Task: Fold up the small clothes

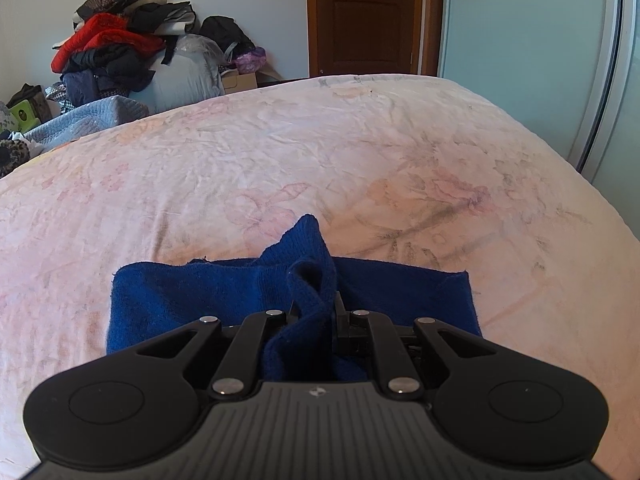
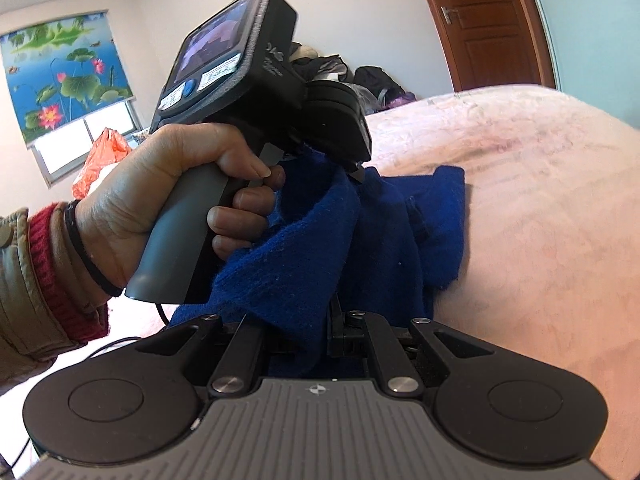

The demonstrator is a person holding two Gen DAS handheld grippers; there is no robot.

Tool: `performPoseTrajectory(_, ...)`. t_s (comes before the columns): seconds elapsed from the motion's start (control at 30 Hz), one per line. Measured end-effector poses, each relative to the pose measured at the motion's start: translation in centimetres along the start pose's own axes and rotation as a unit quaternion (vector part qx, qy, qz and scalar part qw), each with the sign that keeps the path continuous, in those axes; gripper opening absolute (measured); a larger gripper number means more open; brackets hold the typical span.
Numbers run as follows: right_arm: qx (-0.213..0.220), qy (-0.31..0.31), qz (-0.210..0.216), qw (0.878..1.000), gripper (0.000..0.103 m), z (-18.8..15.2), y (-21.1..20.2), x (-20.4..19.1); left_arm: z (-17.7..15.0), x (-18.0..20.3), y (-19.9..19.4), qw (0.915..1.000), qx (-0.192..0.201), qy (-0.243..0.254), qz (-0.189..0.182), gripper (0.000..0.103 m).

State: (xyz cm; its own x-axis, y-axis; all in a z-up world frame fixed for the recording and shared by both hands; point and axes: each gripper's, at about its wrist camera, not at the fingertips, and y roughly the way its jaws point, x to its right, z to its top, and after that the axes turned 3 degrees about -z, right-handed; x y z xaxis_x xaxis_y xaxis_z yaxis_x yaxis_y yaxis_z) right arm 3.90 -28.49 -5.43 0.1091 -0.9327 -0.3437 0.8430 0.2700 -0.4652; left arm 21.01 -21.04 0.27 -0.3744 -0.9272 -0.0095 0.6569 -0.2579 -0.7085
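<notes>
Two grippers each pinched the same blue knit garment [image 1: 168, 300] on a bed with a pale floral bedsheet [image 1: 280, 160]. In the left wrist view, a heap of clothes [image 1: 120, 40] filled the upper left, a brown door [image 1: 364, 16] stood at top centre, and a pale wardrobe panel [image 1: 540, 40] ran down the right. At lower centre the left gripper [image 1: 316, 312] had its jaws closed on a raised fold of the garment, the rest lying flat on the sheet beyond. In the right wrist view, the person's left hand [image 2: 160, 184] at centre left gripped that tool's handle, and the right gripper [image 2: 320, 324] at lower centre was clamped on bunched cloth.

The likely risk was uneven pulling: the soft knit could slip from one grip or crease crookedly. Bare sheet stretched widely ahead and to the right of the garment. The bed's far edge showed well beyond it, so room looked ample.
</notes>
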Motion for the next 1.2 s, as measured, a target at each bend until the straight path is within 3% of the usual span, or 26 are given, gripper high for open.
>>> performPoseTrajectory(0.2, -0.012, 0.025, 0.008, 1.0, 0.011, 0.0, 0.5, 0.8, 0.3, 0.3, 0.9, 0.9998, -0.014, -0.008, -0.006, 0.012)
performPoseTrajectory(0.3, -0.018, 0.044, 0.014, 0.999, 0.01, -0.1, 0.8, 1.3, 0.3, 0.3, 1.0, 0.9998, -0.01, -0.009, -0.017, 0.018)
performPoseTrajectory(0.37, -0.024, 0.064, 0.022, 0.997, 0.01, -0.2, 1.0, 1.9, 0.4, 0.1, 1.0, 0.9995, -0.006, -0.01, -0.03, 0.028)
performPoseTrajectory(0.4, -0.027, 0.074, 0.027, 0.997, 0.01, -0.2, 1.1, 2.3, 0.5, 0.0, 1.0, 0.9992, -0.003, -0.011, -0.037, 0.04)
performPoseTrajectory(0.43, -0.03, 0.083, 0.03, 0.996, 0.01, -0.3, 1.2, 2.6, 0.6, -0.1, 0.9, 0.9991, 0.002, -0.014, -0.04, 0.058)
performPoseTrajectory(0.5, -0.034, 0.098, 0.035, 0.994, 0.011, -0.4, 1.4, 3.0, 0.8, -0.4, 0.5, 0.9988, 0.022, -0.023, -0.037, 0.077)
performPoseTrajectory(0.6, -0.038, 0.111, 0.039, 0.992, 0.01, -0.5, 1.7, 3.4, 1.5, -1.2, -0.2, 0.998, 0.042, -0.036, -0.031, 0.077)
performPoseTrajectory(0.67, -0.04, 0.116, 0.039, 0.992, 0.018, -0.6, 1.8, 3.6, 2.1, -2.2, -0.3, 0.9973, 0.04, -0.053, -0.032, 0.077)
performPoseTrajectory(0.83, -0.046, 0.154, 0.048, 0.986, 0.022, -0.8, 1.8, 4.9, 1.9, -5.0, -1.5, 0.9963, 0.034, -0.078, -0.006, 0.077)
performPoseTrajectory(1.03, -0.056, 0.207, 0.07, 0.974, 0.025, -1.2, 0.6, 7.1, -2.1, -7.6, -4.6, 0.9974, 0.029, -0.063, 0.021, 0.077)
performPoseTrajectory(1.07, -0.059, 0.217, 0.072, 0.972, 0.031, -1.2, 0.2, 7.5, -3.0, -8.0, -5.1, 0.9972, 0.028, -0.065, 0.024, 0.077)
performPoseTrajectory(1.2, -0.039, 0.209, 0.03, 0.977, 0.034, -0.2, -2.1, 8.3, -6.3, -9.1, -7.2, 0.9965, 0.033, -0.072, 0.027, 0.077)
